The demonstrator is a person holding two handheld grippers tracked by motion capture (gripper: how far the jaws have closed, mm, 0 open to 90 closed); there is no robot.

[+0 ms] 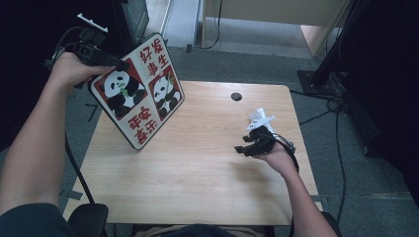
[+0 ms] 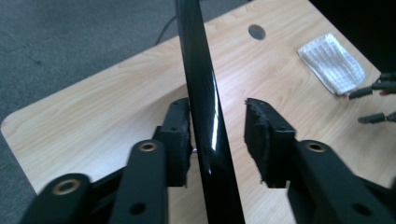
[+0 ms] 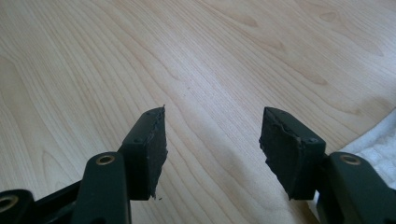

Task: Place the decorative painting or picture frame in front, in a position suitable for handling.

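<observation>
Rounded-corner panda tray (image 1: 141,91), white-faced with red panels, two pandas and red Chinese characters, black-rimmed. Tilted steeply, lower corner at the wooden table's (image 1: 197,182) left part, upper edge raised. Seen edge-on as a glossy black strip in the left gripper view.

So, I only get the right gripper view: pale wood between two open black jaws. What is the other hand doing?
Observer: The left gripper has the rim of a black rectangular tray with panda pictures between its jaws.
Operator: Is the tray lying flat?
Observer: No, it is steeply tilted, lower corner toward the light wooden table.
Operator: Gripped tight?
Observer: Not quite: one pad touches the rim, the other stands apart.
</observation>
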